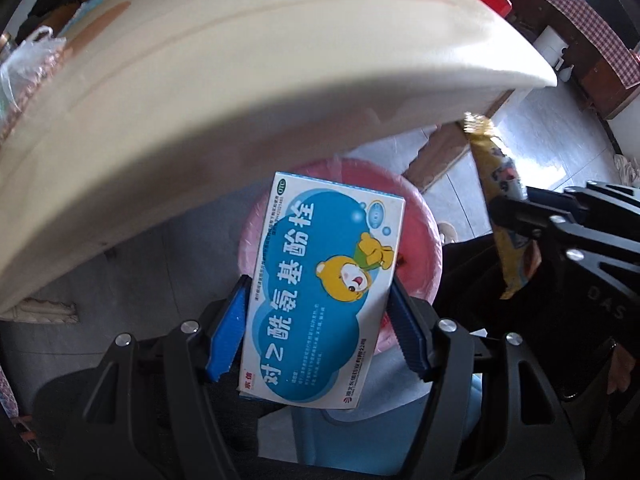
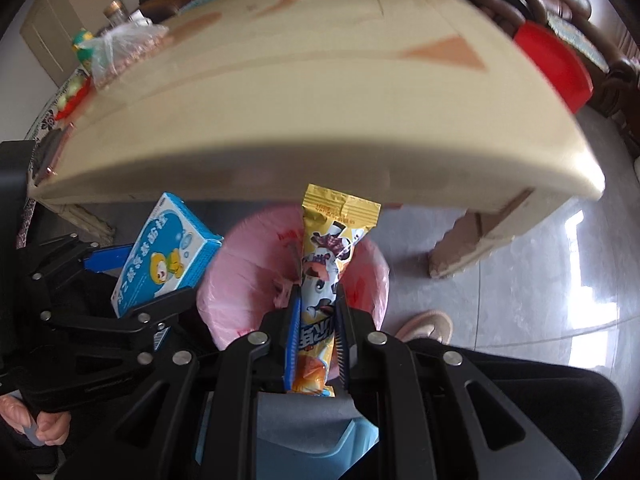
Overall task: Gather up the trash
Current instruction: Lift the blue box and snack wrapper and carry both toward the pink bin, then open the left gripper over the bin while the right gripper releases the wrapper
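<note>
Left gripper (image 1: 316, 328) clamped a blue-and-white medicine box (image 1: 324, 280) across its width, blue pads flat against both long edges. Right gripper (image 2: 318, 340) nearly closed, pinching a yellow snack wrapper (image 2: 324, 280) that stood upright between the pads. Both items hung above a bin lined with a pink bag (image 2: 240, 272), which sat on the grey floor on the near side of a cream table (image 2: 320, 100). Box was left of the wrapper, apart from it. A red object (image 2: 556, 68) sat at the table's far right edge; a clear plastic bag (image 2: 120, 48) at its left.
</note>
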`<action>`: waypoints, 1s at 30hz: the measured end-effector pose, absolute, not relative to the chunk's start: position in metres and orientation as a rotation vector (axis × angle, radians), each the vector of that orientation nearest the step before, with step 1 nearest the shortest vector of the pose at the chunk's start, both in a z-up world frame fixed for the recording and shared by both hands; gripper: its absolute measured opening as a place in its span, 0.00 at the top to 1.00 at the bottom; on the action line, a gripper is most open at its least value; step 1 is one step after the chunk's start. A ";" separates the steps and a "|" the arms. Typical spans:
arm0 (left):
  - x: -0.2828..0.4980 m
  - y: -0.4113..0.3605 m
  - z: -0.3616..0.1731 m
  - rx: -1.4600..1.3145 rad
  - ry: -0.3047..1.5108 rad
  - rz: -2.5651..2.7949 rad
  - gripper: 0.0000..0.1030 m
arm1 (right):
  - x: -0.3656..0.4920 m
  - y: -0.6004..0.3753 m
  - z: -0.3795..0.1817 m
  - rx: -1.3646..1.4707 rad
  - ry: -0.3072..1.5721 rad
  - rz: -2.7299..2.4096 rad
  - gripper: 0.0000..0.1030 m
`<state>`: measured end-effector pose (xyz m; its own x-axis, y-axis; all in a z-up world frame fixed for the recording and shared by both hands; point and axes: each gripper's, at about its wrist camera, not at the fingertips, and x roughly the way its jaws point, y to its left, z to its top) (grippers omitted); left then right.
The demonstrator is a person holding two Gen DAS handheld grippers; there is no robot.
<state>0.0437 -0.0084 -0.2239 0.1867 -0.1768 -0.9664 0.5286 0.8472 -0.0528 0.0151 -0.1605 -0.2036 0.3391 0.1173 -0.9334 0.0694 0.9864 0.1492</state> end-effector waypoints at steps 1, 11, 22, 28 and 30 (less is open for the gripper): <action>0.042 -0.009 -0.228 0.322 1.302 -0.512 0.37 | 0.016 -0.160 -0.211 0.176 1.241 0.034 0.84; 0.056 -0.017 -0.274 0.319 1.404 -0.522 0.37 | 0.029 -0.162 -0.264 0.232 1.351 0.071 0.84; 0.086 -0.030 -0.340 0.310 1.556 -0.474 0.37 | 0.052 -0.160 -0.333 0.274 1.498 0.118 0.84; 0.089 -0.028 -0.367 0.298 1.597 -0.470 0.37 | 0.065 -0.161 -0.350 0.271 1.522 0.133 0.84; 0.091 -0.029 -0.374 0.290 1.600 -0.473 0.37 | 0.070 -0.161 -0.356 0.283 1.532 0.143 0.84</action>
